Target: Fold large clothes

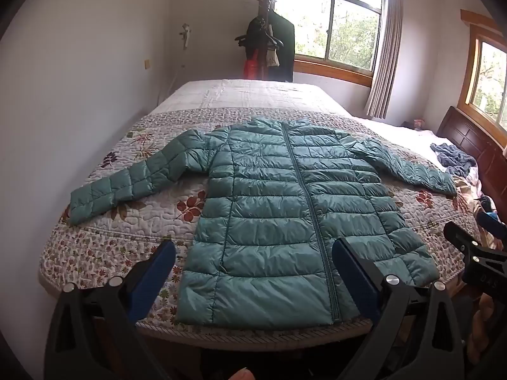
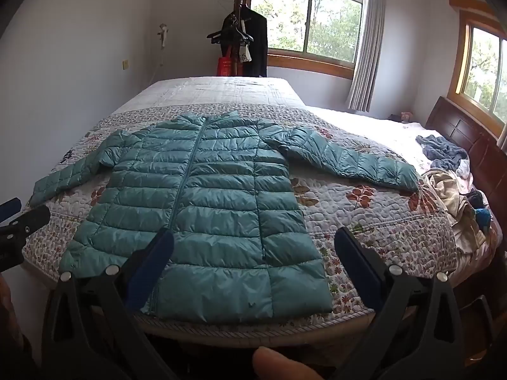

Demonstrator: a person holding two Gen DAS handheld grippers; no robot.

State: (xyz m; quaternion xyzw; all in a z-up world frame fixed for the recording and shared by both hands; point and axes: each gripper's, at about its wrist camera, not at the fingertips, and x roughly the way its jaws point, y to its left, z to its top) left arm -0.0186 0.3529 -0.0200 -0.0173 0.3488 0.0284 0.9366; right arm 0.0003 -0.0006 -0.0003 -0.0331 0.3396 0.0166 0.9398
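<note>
Fig. Start of fold; both wrist views face the bed (image 1: 104, 247) from its near edge. A teal quilted puffer jacket (image 1: 279, 209) lies flat, front up, zipped, on the floral quilt (image 1: 133, 190): hem at the near edge, collar toward the far side, sleeves spread out to left & right. Left sleeve (image 1: 126, 186) angles toward the near-left corner; right sleeve (image 2: 348, 158) runs right, cuff near a heap of loose clothes (image 2: 450, 190) by the headboard.

Left gripper (image 1: 253, 269): fingers wide apart, nothing between them, held above the hem w/o contact. Right gripper (image 2: 253, 262): likewise spread & empty, over the near-right part of the hem. Neither touches fabric yet.

Handling (judgement): garment looks light, soft & compressible; shell is shiny, prob. slippery, so a shallow pinch may slide off. Padding is springy, so folds may puff open unless pressed down. Not fragile. Best holds: cuff or sleeve end, where the fabric is thinner and has a firm edge; for the body, hem corners or shoulder seams rather than mid-panel, where the fingers would only squash fill. Zipper line (image 1: 310, 209) makes a stiff centre axis, so fold sleeves & sides in toward it. Far coat rack (image 1: 269, 38) & windows: irrelevant.
</note>
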